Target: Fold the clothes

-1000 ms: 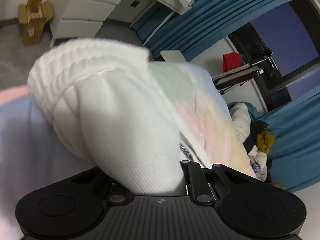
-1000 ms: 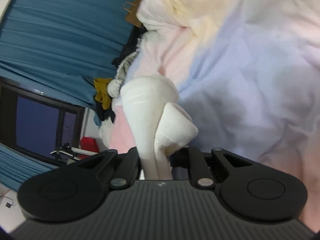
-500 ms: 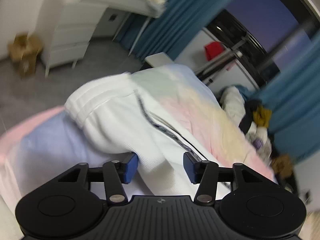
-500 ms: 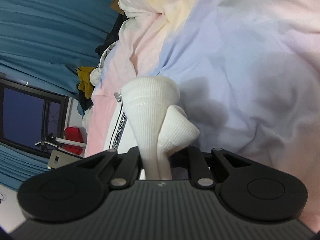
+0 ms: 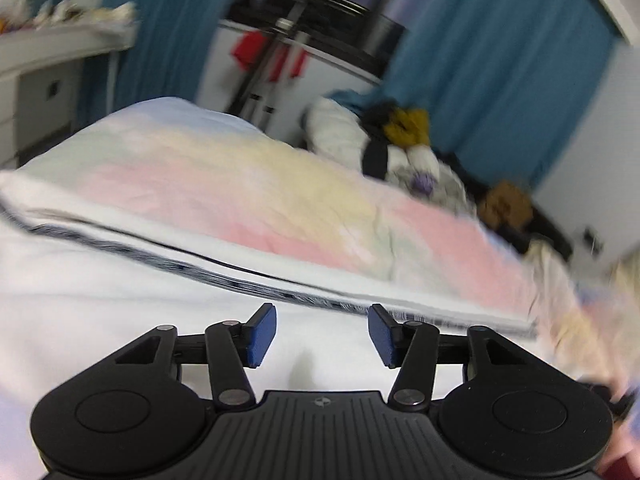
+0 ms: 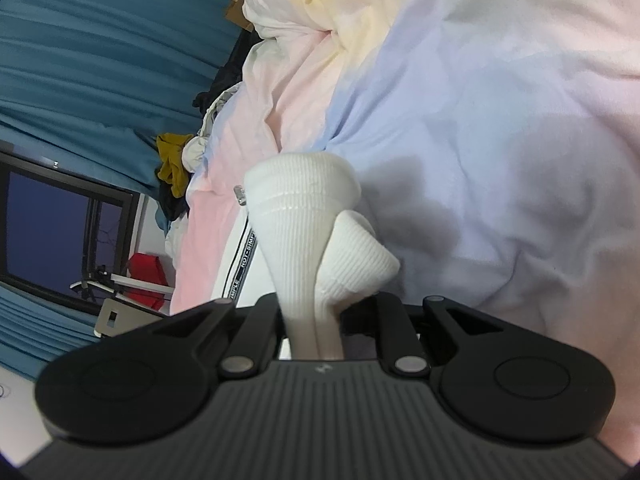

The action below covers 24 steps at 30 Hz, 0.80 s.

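A pastel duvet [image 6: 460, 128] in pink, yellow and blue covers the bed, beside teal curtains [image 6: 100, 52] and a dark window [image 6: 44, 224]. A heap of laundry [image 5: 400, 140] sits beyond the bed's far edge, near a red item [image 6: 146, 276].

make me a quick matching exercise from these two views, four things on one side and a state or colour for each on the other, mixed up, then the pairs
Things:
1. left gripper
2. right gripper
3. curtains
4. bedsheet

States or colours:
A. blue
B. shut on the white cuff
C. pastel pink, yellow and lilac
D. open, nothing between its fingers

Pairs: 1-D, 2-B, 3-A, 4-C
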Motion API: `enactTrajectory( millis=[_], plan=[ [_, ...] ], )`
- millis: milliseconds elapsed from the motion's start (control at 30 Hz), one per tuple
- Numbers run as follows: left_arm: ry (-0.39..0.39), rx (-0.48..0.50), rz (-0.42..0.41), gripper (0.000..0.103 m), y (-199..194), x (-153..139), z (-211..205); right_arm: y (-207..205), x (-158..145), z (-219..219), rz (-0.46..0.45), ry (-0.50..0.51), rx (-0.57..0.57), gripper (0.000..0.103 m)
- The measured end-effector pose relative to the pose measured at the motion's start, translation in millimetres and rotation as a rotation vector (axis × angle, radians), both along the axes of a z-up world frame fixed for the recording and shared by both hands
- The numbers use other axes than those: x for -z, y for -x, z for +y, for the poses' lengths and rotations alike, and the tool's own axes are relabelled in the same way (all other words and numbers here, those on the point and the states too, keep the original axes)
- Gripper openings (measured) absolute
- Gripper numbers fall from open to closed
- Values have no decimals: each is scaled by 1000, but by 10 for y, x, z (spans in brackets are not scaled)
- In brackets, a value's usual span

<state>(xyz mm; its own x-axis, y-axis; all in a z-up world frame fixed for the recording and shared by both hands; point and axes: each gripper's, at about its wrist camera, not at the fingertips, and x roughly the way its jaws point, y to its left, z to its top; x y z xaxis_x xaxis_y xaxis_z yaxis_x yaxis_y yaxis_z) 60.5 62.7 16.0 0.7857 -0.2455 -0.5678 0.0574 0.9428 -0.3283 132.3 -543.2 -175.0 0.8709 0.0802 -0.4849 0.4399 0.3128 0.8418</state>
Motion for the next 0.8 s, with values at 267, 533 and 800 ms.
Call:
enactTrajectory(
  millis=[267, 533, 800],
  plan=[
    [-199, 87, 81, 47, -127, 564, -529, 20, -57, 49, -9, 40, 5, 13],
    [-279, 120, 110, 43, -234, 754, -643, -9, -292, 193, -50, 178, -5, 13],
    [-327, 139, 125, 44, -336, 843, -643, -59, -641, 424, -78, 383, -26, 13]
  ],
)
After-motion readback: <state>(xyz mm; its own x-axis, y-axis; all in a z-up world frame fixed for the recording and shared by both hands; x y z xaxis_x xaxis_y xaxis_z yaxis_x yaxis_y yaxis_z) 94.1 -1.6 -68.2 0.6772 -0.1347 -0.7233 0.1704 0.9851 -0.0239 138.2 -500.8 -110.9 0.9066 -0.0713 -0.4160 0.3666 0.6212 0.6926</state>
